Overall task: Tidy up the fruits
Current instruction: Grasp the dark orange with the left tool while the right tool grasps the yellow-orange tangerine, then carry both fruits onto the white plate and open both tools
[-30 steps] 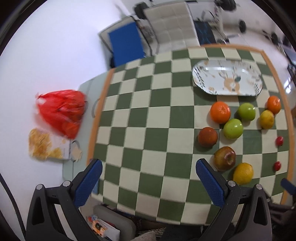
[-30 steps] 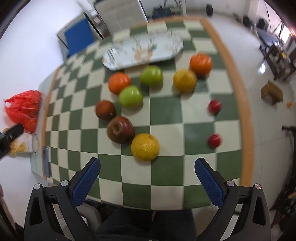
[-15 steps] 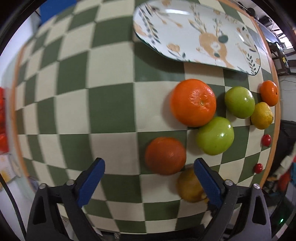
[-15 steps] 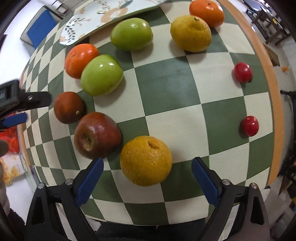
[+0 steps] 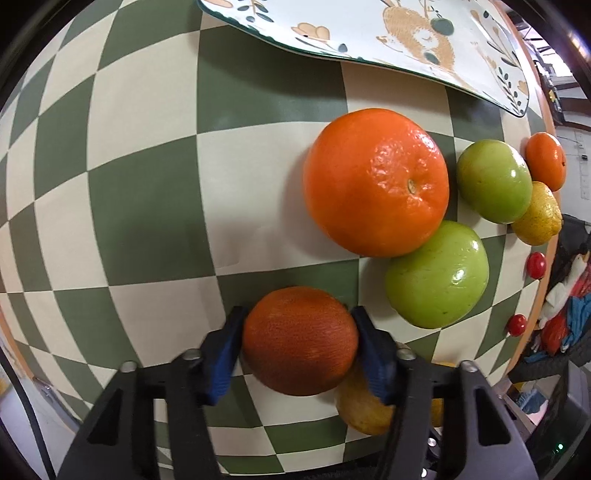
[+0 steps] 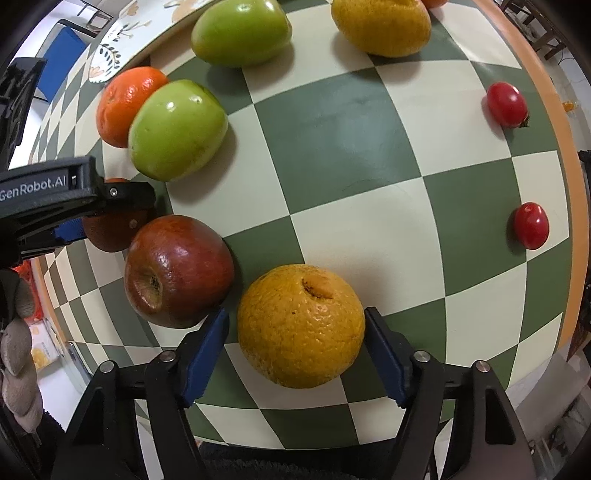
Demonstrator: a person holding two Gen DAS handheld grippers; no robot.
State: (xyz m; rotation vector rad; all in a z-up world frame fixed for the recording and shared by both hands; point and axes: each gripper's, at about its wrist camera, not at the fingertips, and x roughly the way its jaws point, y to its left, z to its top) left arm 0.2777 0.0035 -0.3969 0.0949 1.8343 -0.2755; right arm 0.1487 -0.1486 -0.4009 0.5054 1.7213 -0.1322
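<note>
My left gripper points down at the checkered table, its jaws closing, and both blue pads touch the sides of a dark reddish orange. The right wrist view shows the same gripper from the side, over that dark orange. My right gripper straddles a yellow-orange citrus with its jaws closing. A thin gap still shows at its left pad. A red apple lies just left of the citrus.
A patterned oval plate lies at the far side. A big orange, two green apples, a lemon, a small orange and two cherry tomatoes lie nearby. The table's orange rim runs along the right.
Both grippers have dropped close to the table and tilted downward. The left jaws narrowed onto the dark orange. The right jaws narrowed around the yellow-orange citrus.
</note>
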